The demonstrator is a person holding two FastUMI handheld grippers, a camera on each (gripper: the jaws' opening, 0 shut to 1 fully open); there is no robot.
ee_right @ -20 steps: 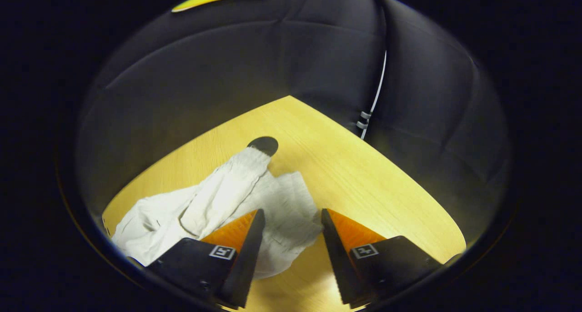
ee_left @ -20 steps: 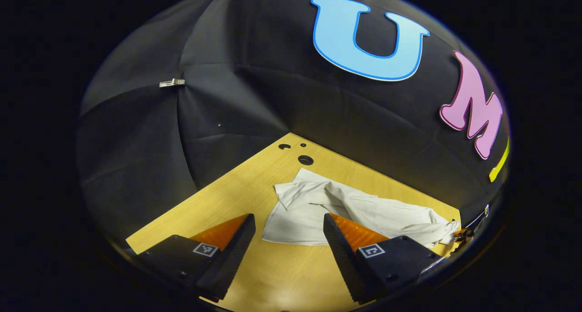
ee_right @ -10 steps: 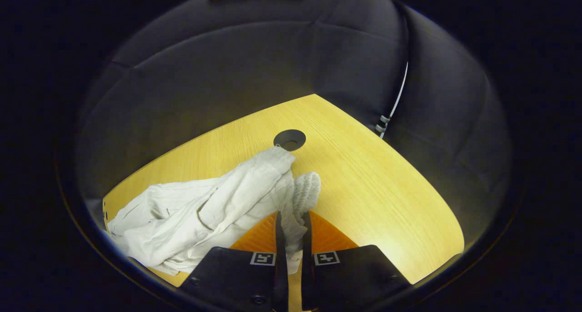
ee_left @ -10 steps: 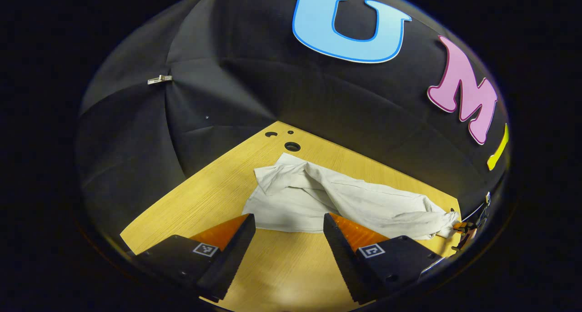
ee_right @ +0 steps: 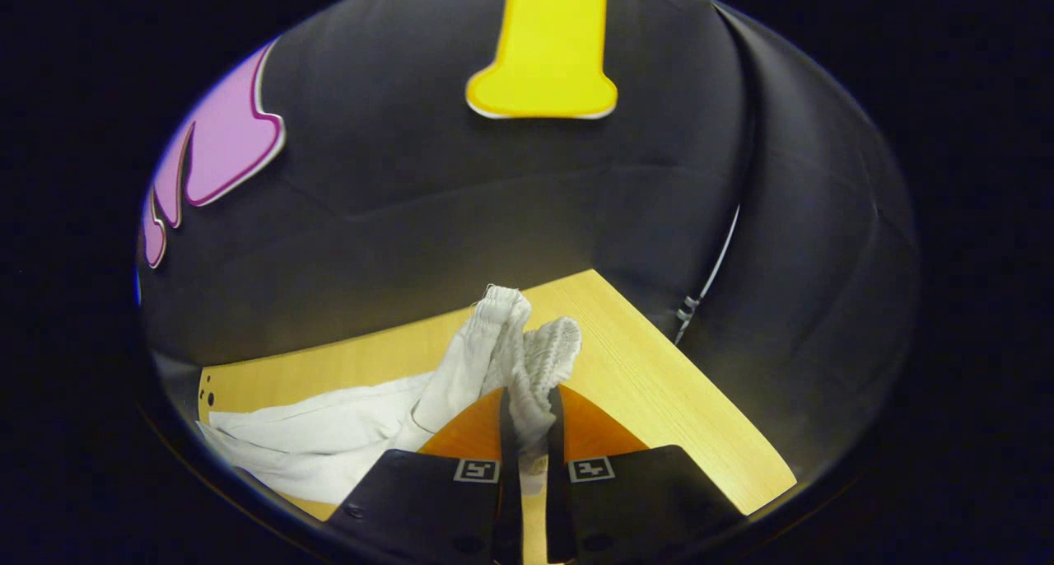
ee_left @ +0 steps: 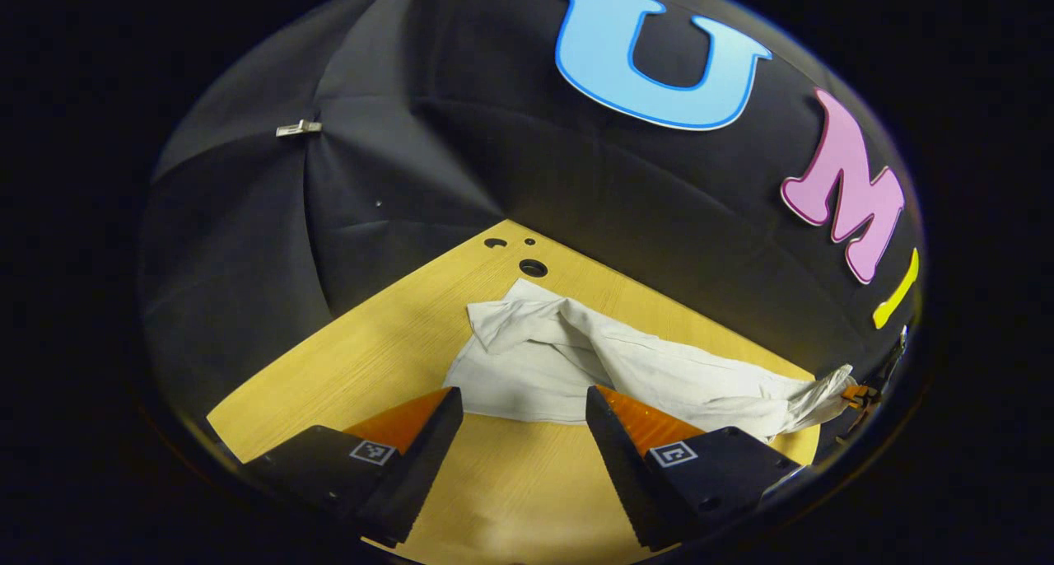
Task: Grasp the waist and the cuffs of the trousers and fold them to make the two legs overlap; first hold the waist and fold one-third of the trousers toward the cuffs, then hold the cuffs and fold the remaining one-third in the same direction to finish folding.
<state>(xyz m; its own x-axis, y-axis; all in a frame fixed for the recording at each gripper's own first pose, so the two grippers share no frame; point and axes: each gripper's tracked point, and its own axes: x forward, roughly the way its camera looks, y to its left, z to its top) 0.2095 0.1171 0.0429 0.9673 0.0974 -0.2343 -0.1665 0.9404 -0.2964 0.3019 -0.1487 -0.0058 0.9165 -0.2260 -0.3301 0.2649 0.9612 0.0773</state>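
The right gripper (ee_right: 527,433), fingers clamped on the waist (ee_right: 535,367), has lifted it off the bench (ee_right: 659,384) since a moment ago. The left gripper (ee_left: 519,441) hovers, fingers apart, near the trousers (ee_left: 593,367); cuffs bunched, indistinct.

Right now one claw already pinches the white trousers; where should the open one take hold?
The left gripper probably should take the trousers at the flat hem edge lying just ahead of it, coming in low over the table. The right gripper already pinches the ribbed waist.
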